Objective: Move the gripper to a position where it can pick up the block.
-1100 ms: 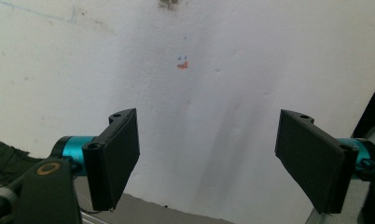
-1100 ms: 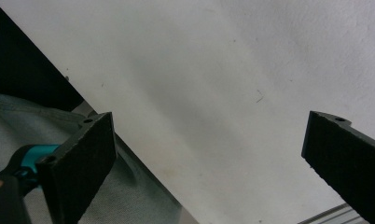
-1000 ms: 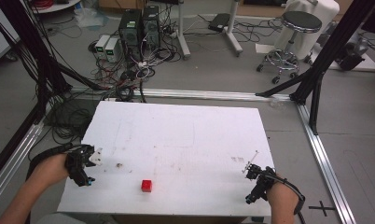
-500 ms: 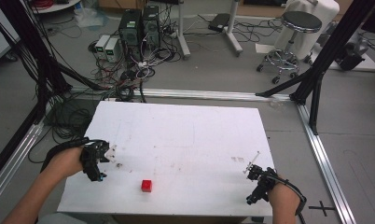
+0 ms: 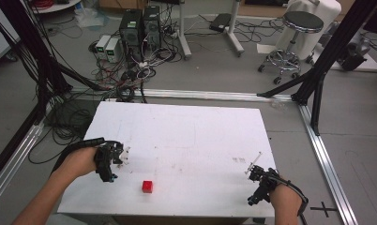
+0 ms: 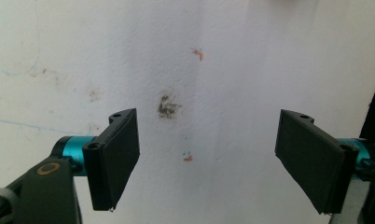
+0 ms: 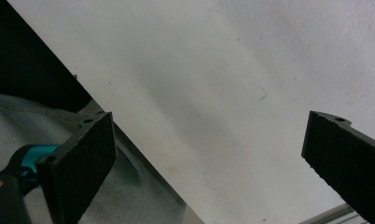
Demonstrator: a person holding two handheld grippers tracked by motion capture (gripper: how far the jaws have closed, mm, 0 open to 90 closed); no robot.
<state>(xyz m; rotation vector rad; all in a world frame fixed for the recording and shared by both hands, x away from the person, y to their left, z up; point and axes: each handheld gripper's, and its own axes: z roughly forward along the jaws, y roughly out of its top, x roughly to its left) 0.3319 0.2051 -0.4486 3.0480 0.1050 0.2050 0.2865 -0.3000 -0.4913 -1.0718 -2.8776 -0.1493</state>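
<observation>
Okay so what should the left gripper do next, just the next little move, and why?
Probably swing the left gripper toward the near edge and to the person's right, until the red cube sits between its jaws. They stand wide open over bare, stained white table, and the cube is the lone object on it, closer to this gripper than to the right gripper.

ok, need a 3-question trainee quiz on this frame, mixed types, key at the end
1. True or false: the red cube sits between the jaws of the left gripper.
2. Multiple choice: where on the white table is the red cube? A) far edge B) near edge, closer to the left gripper C) beside the right gripper
3. Fill in: in the left gripper view, a dark ___ marks the table between the open jaws.

Key: 1 false; 2 B; 3 smudge
</observation>
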